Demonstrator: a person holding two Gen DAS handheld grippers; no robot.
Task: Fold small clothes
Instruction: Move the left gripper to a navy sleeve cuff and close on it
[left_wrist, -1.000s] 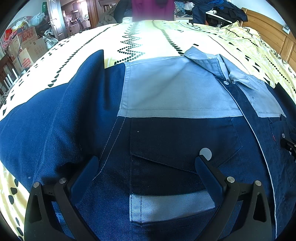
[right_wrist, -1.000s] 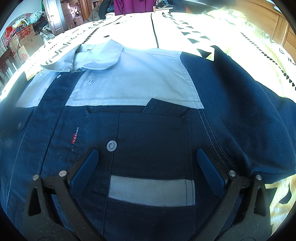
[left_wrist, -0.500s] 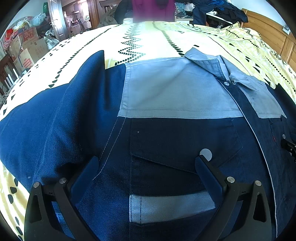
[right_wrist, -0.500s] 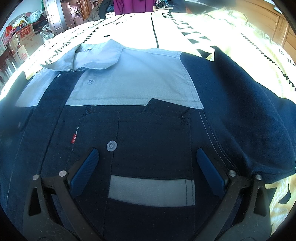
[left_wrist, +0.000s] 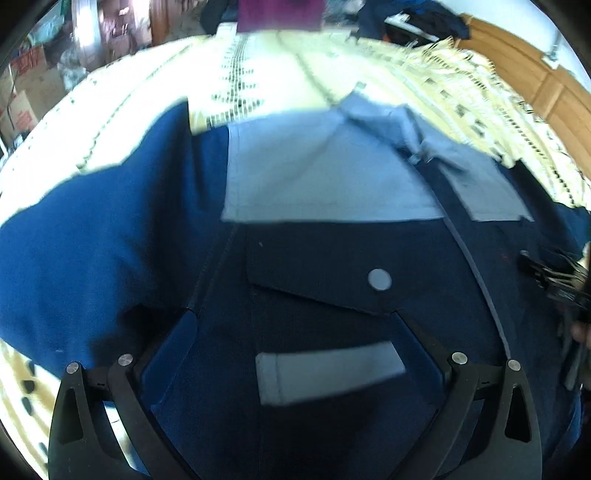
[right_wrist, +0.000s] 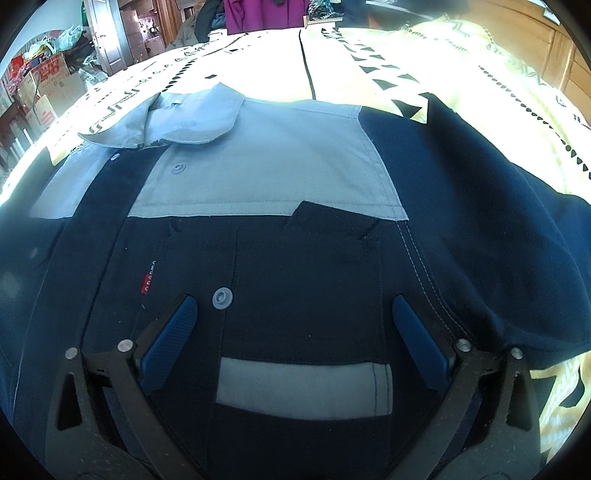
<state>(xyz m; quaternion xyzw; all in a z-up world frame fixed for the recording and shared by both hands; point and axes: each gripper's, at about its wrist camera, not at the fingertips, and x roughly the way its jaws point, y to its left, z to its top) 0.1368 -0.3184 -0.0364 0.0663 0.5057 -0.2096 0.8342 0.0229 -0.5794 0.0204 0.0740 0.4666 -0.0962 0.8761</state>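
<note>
The small jacket (right_wrist: 280, 177) lies flat, front up, on the bed (right_wrist: 332, 59), dark navy with a pale grey yoke and collar (right_wrist: 173, 114), a buttoned chest pocket on each side and a grey strip under each pocket. Its sleeves spread out to either side over the yellow patterned bedspread.

The right hand-held gripper (right_wrist: 295, 314) hovers low over one chest pocket with its blue-padded fingers (right_wrist: 170, 339) spread wide, nothing between them; a pale snap button (right_wrist: 222, 298) sits just beside one pad. The left hand-held gripper (left_wrist: 293, 328) is likewise wide apart over the other pocket, gripping nothing, and the right tool shows at that view's right edge.

Beyond the bed stand cardboard boxes (right_wrist: 51, 81) and bags near a doorway, a purple garment (right_wrist: 266, 14) hangs at the far end, and a wooden headboard (left_wrist: 535, 77) runs along one side. Nothing lies on top of the jacket.

Compared with half a second ago, the left view is now motion-blurred and the pocket button sits higher above the fingers, so that gripper has shifted; the right view is unchanged.
</note>
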